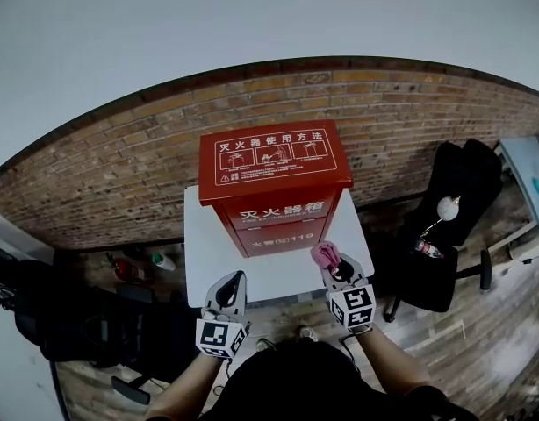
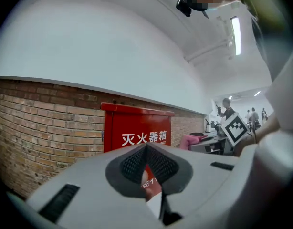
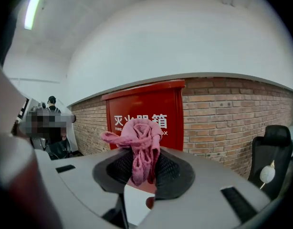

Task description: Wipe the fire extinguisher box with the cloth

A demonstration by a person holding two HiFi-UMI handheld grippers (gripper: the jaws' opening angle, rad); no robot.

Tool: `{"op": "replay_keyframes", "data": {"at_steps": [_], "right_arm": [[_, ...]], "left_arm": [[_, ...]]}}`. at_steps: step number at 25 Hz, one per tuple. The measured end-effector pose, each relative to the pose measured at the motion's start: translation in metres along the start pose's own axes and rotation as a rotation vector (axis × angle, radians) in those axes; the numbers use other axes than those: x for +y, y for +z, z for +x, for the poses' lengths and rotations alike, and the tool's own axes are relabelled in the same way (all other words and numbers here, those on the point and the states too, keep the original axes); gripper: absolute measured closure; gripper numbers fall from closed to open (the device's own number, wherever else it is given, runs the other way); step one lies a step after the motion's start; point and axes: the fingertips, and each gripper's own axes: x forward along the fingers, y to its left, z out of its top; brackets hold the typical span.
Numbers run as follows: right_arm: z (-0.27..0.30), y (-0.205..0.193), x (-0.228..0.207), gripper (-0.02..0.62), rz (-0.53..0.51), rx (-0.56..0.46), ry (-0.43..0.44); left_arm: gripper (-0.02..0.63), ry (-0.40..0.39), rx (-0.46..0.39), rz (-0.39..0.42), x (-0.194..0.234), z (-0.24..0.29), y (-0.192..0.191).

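Right tool (image 1: pixel 333 268) clamps the pink cloth (image 1: pixel 325 253) before the fire extinguisher box (image 1: pixel 274 182) on the table (image 1: pixel 208 253), ready for my wipe; left tool (image 1: pixel 234 281), closed and empty, hangs clear.

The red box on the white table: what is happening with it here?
A person holds a gripper in each hand. The right gripper is shut on a pink cloth, held near the lower right front of the red fire extinguisher box on the white table. The left gripper is shut and empty, near the table's front edge. The cloth seems not yet on the box.
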Motion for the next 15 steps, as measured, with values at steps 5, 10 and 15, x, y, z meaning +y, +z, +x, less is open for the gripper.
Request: {"op": "replay_keyframes", "data": {"at_steps": [5,10,15], "right_arm": [[-0.014,0.032,0.033,0.482,-0.059,-0.036,0.037],[-0.023,0.042,0.061,0.482,-0.046,-0.064,0.085],[-0.024,0.043,0.085,0.483,-0.055,-0.07,0.141]], "left_arm": [[0.591,-0.042,-0.067,-0.002,-0.009,-0.012,0.028],[0.591,-0.038,-0.045,-0.003,-0.011,-0.029,0.03],[0.591,-0.015,-0.031,-0.011,-0.006,-0.043,0.022]]}}
